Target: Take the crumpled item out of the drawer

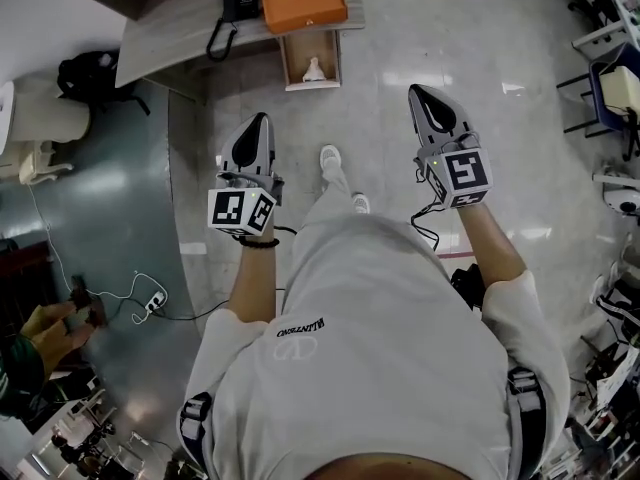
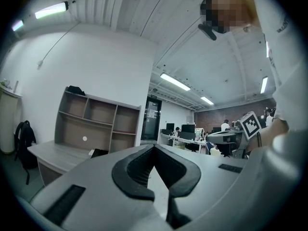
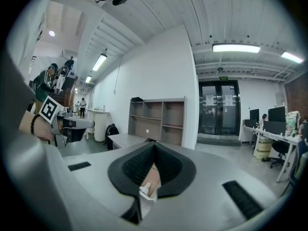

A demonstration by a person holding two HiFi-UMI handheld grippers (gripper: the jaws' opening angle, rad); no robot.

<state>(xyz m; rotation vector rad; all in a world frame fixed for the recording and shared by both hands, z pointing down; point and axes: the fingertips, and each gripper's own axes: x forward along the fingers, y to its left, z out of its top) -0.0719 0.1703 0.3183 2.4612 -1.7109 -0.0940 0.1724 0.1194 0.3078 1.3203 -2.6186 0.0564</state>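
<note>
floor [image 1: 380, 78] under outstretched left gripper [image 1: 262, 120], right gripper [image 1: 416, 92]

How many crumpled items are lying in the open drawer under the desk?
1: a white crumpled item lies in the open drawer, just below the orange box. The drawer's back end sits under the desk edge, so more may be hidden.

White T-shirt [image 1: 400, 298] on the person: small dark lettering [image 1: 300, 325] at the upper back, seen upside down, appears to read VALENTINO above an oval logo. The left gripper [image 1: 262, 120] and right gripper [image 1: 416, 92] each carry black-and-white square markers without letters. The green sign [image 3: 220, 70] over the glass doors [image 3: 219, 112] is too small to read.
</note>
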